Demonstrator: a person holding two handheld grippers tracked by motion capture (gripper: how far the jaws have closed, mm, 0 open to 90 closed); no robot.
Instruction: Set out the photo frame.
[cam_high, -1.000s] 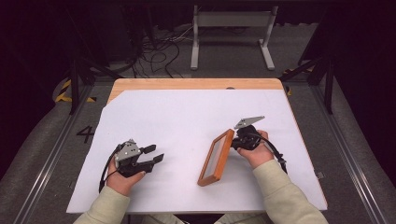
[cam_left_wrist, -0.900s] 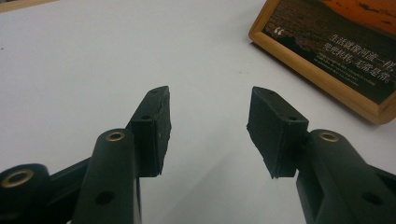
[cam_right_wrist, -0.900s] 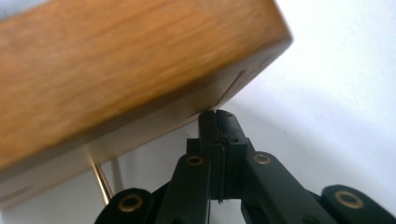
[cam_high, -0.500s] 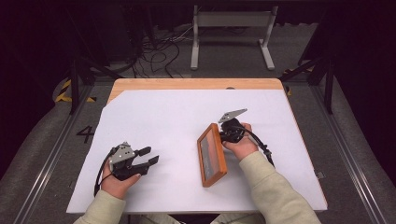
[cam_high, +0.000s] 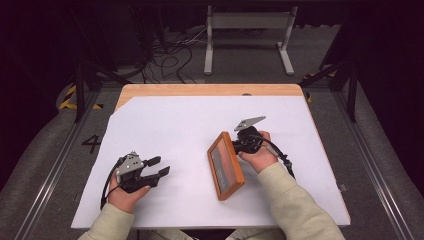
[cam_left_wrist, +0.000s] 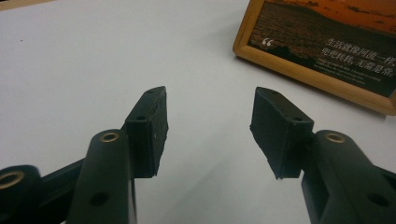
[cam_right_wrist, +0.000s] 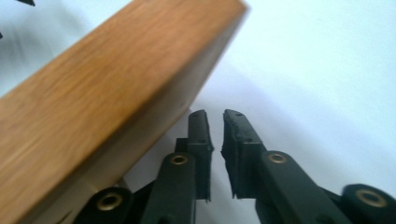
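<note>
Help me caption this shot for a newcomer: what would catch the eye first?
The wooden picture frame stands out, orange-brown against the white table cover, right of centre and tilted up. The right gripper sits against the frame's far right edge; its jaws, narrowly parted with nothing between them, have just been opening. The left gripper rests apart at the near left, jaws spread and empty, pointing towards the frame.
</note>
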